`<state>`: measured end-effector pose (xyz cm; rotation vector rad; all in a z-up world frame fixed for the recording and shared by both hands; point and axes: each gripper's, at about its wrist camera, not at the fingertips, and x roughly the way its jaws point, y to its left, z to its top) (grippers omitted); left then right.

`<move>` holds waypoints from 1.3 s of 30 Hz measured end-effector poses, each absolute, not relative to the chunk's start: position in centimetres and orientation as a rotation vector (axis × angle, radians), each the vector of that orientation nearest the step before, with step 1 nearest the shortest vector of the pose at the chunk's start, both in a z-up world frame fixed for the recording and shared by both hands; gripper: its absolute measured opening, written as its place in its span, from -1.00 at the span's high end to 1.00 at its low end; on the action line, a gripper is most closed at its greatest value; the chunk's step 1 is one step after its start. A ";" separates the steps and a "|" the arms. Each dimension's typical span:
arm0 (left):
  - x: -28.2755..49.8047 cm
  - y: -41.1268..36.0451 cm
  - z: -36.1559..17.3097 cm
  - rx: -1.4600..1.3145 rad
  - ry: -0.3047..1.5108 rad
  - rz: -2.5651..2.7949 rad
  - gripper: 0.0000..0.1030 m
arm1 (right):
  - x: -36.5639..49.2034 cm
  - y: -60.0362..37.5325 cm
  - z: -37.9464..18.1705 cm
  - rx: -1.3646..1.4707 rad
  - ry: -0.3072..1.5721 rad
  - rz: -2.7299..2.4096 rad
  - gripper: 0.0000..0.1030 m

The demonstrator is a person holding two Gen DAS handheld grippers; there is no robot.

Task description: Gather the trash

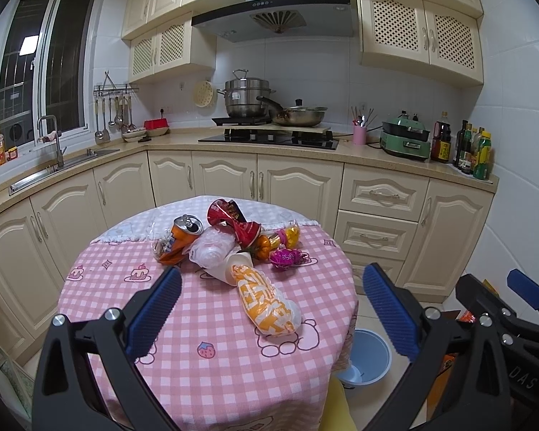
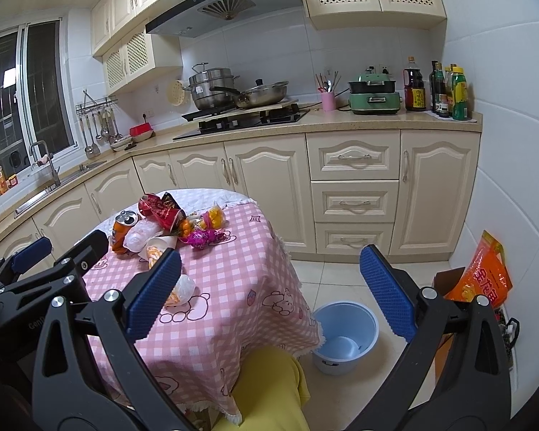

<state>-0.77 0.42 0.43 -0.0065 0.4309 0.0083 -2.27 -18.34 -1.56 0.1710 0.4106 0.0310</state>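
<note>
A heap of trash lies on the round table with the pink checked cloth [image 1: 204,366]: an orange can [image 1: 183,231], a crumpled clear plastic bag [image 1: 212,248], a red wrapper [image 1: 233,219], a magenta wrapper [image 1: 285,256], a yellow wrapper [image 1: 291,234] and an orange-and-white bag [image 1: 266,301]. My left gripper [image 1: 271,309] hangs open above the table's near half, with the orange-and-white bag between its fingers' lines but apart from them. My right gripper [image 2: 269,292] is open over the table's right edge, holding nothing. A light blue bin [image 2: 345,337] stands on the floor to the table's right.
Cream cabinets and a counter with a hob [image 1: 269,138], pots, a sink [image 1: 64,165] and bottles [image 2: 445,89] run behind the table. An orange bag in a cardboard box [image 2: 485,273] stands by the right wall. A person's yellow-clad leg [image 2: 269,391] is under the table's near edge.
</note>
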 end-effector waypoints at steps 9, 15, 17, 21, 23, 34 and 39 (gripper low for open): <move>-0.9 0.5 0.4 -0.006 0.430 0.010 -0.92 | -2.3 -18.3 -1.9 0.177 0.419 0.036 -0.89; -0.7 0.6 0.3 -0.009 0.435 0.011 -0.92 | -2.2 -18.3 -2.0 0.178 0.424 0.037 -0.89; -0.5 0.8 0.4 -0.011 0.436 0.010 -0.92 | -1.8 -18.2 -2.0 0.180 0.428 0.038 -0.89; -0.3 1.3 0.4 -0.018 0.436 0.015 -0.92 | -1.4 -17.8 -2.0 0.182 0.437 0.043 -0.89; 0.0 1.7 0.3 -0.025 0.444 0.020 -0.92 | -1.1 -17.3 -2.1 0.179 0.448 0.047 -0.89; 1.9 6.3 -1.1 -0.086 0.496 0.065 -0.92 | 1.6 -13.3 -2.1 0.153 0.525 0.089 -0.89; 3.2 8.8 -1.9 -0.106 0.520 0.086 -0.92 | 3.5 -11.1 -2.5 0.153 0.575 0.115 -0.89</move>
